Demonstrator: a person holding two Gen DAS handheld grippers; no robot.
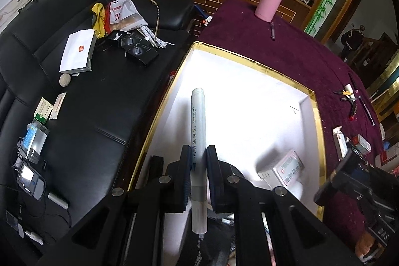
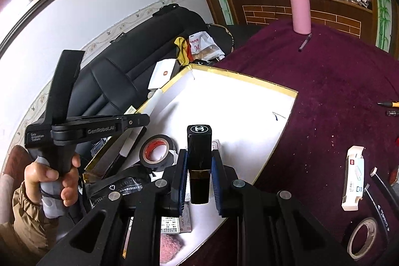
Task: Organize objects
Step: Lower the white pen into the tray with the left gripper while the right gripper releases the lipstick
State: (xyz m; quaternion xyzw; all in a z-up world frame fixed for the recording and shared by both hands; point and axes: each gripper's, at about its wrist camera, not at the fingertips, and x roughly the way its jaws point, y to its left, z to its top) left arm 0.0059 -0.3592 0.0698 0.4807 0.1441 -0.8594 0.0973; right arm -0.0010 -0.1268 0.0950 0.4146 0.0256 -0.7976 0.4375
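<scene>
Gripping marker (image 1: pixel 198 131), left claw (image 1: pixel 198 153) closed.

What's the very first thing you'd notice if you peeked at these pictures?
The big white box with the gold rim glows bright on the dark red tablecloth. Over it, the left gripper pinches a white marker and the right gripper pinches a shiny black lipstick case. A tall pink bottle stands at the table's far edge.
</scene>
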